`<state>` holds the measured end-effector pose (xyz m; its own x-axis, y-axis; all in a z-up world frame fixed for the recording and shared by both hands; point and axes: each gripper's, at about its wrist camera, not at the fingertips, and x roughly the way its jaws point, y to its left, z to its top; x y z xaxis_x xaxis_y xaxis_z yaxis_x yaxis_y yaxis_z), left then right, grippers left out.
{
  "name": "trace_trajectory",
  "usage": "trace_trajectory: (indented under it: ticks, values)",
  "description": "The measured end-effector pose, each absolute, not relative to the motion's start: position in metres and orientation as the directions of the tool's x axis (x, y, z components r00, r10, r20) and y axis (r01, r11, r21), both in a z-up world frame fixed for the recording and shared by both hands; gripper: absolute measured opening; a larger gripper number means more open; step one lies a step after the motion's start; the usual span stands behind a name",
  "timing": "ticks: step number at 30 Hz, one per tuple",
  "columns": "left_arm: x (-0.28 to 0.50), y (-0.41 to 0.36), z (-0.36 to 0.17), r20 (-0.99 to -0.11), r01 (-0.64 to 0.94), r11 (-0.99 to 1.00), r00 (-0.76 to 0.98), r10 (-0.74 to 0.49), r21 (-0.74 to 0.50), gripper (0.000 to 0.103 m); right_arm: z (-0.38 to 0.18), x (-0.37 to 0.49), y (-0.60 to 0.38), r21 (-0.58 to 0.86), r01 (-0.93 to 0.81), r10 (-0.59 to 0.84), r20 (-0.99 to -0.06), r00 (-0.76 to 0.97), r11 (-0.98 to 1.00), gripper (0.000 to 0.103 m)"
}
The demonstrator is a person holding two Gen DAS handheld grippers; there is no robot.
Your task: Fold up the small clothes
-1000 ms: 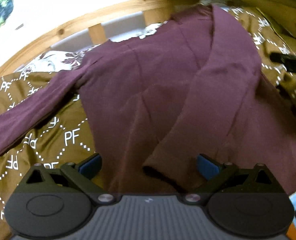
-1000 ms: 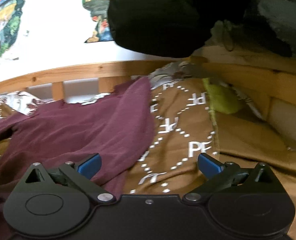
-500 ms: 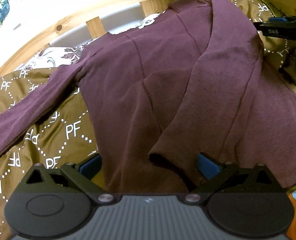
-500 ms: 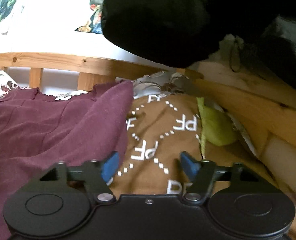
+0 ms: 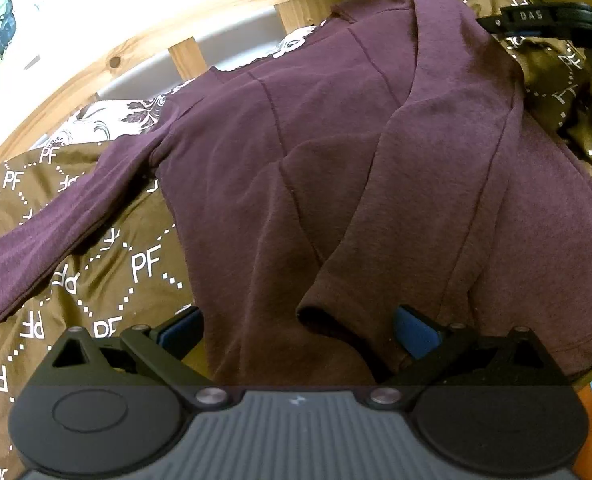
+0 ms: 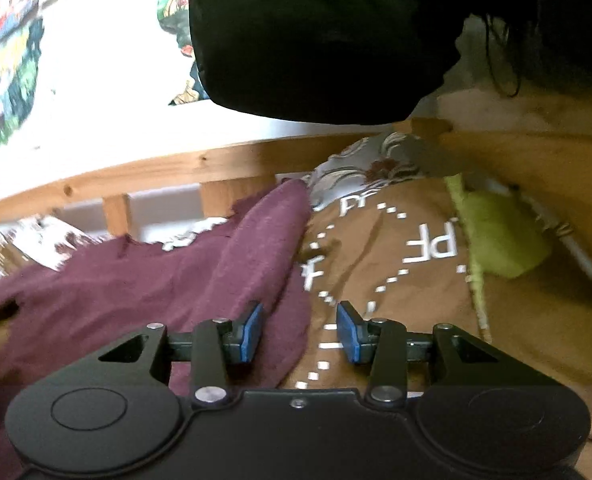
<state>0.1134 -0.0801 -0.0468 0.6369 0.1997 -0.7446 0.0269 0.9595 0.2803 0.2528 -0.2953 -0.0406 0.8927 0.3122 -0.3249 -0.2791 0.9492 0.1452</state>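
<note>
Fingers of the left gripper (image 5: pixel 298 330) are gaping wide over the maroon long-sleeved knit top (image 5: pixel 336 160), which is lying on the brown monogrammed bedspread (image 5: pixel 107 280); right gripper (image 6: pixel 299 332) is half-closing, empty, at the top's edge. Risk: pinching bedspread along with it.

Right gripper (image 6: pixel 300 334): hovering part-open, straddling the shirt's edge
Maroon shirt (image 6: pixel 143 292): lying spread on the brown blanket (image 6: pixel 396 248)
Bed rail (image 6: pixel 135 172): running behind

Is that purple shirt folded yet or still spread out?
Partly folded. One sleeve of the purple shirt lies across its body, while the other sleeve stretches out over the brown blanket.
</note>
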Motion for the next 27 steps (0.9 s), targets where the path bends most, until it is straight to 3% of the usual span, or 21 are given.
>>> trace_trajectory:
  ticks: [13,21,22,23,24,27]
  values:
    - [0.114,-0.080,-0.048,-0.743,0.030,0.958,0.638,0.202,0.286,0.102,-0.039,0.261,-0.292,0.192,-0.341,0.387,-0.330,0.861,0.920,0.043]
    - [0.113,-0.082,-0.048,-0.740,0.035,0.956,0.641,0.202,0.291,0.102,-0.036,0.256,-0.279,0.137,-0.363,0.388,-0.328,0.861,0.922,0.051]
    - [0.113,-0.082,-0.048,-0.738,0.036,0.955,0.644,0.203,0.294,0.102,-0.037,0.258,-0.277,0.121,-0.358,0.377,-0.344,0.860,0.926,0.046]
    - [0.112,-0.083,-0.049,-0.734,0.037,0.954,0.648,0.205,0.299,0.102,-0.039,0.259,-0.274,0.104,-0.350,0.363,-0.360,0.859,0.931,0.019]
    - [0.112,-0.084,-0.048,-0.731,0.038,0.952,0.650,0.206,0.303,0.102,-0.041,0.260,-0.272,0.093,-0.333,0.343,-0.370,0.863,0.938,0.005]
    - [0.112,-0.085,-0.049,-0.726,0.040,0.952,0.656,0.205,0.305,0.102,-0.038,0.257,-0.279,0.124,-0.292,0.317,-0.339,0.886,0.948,0.005]
